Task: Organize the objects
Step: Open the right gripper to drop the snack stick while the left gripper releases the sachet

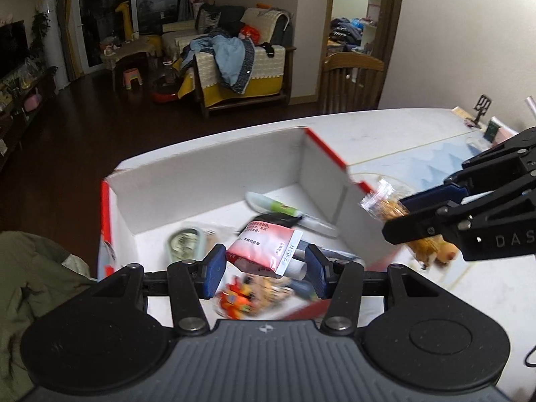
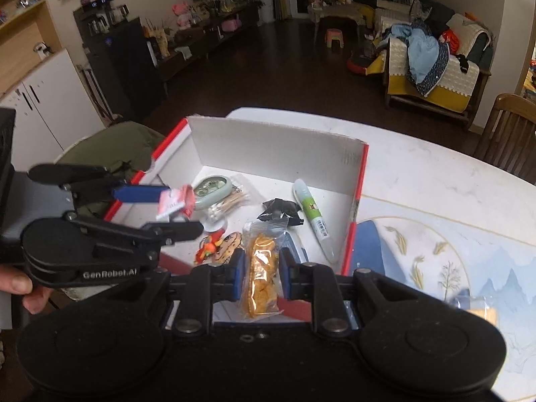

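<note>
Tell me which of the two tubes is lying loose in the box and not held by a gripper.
The white tube with the green label, near the box's right wall. The pink-and-white tube is clamped in the left gripper.

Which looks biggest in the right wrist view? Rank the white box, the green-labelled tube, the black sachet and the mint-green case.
1. white box
2. green-labelled tube
3. mint-green case and black sachet: look alike, so unranked.

The box [image 2: 278, 147] is open on top, so each hand-held gripper can go down into it. Its tall back wall blocks the way ahead. A white tube [image 2: 316, 221] and a black packet [image 2: 281, 212], maybe other small things too, crowd the floor below.
</note>
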A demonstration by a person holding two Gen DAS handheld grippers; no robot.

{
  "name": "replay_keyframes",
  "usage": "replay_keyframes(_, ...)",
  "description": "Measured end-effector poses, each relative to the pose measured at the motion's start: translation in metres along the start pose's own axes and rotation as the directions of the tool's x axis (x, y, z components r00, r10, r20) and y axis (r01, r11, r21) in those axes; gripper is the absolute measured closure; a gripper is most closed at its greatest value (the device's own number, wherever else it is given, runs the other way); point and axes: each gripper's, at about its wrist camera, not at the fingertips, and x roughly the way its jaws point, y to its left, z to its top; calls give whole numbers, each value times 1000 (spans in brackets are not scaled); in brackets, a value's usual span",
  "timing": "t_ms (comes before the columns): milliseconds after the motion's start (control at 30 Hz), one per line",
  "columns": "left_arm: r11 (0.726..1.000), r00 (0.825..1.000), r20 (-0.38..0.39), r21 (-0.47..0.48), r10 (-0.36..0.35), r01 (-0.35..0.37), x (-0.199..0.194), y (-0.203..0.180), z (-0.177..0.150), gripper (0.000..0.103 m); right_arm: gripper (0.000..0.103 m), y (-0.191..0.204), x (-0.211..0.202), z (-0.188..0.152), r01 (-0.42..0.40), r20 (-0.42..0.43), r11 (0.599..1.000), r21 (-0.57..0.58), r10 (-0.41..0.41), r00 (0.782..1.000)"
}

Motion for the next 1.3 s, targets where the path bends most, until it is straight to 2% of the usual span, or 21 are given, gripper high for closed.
replay_keyframes(400, 999, 996, -80, 21, 37, -35, 61, 25, 26, 52, 82, -4, 69, 19, 133, -67, 990, -39, -135, 989)
replay_keyframes(667, 993, 985, -148, 93, 86, -73, 99, 19, 34, 52, 82, -8, 102, 15, 182, -119, 981, -67, -189, 975)
replay_keyframes(967, 986, 960, -259, 150, 111, -73, 131, 19, 38, 52, 80, 5, 110, 3, 165, -130, 980, -114, -179, 975)
replay_keyframes(1167, 971, 953, -276, 231, 122, -58, 135, 9, 38, 52, 73, -2, 104, 4, 135, -124, 989, -51, -141, 982)
replay_keyframes(1300, 963, 952, -277, 265, 126, -50, 138, 5, 37, 47, 60, -4, 91, 4, 90, -101, 996, -27, -93, 991)
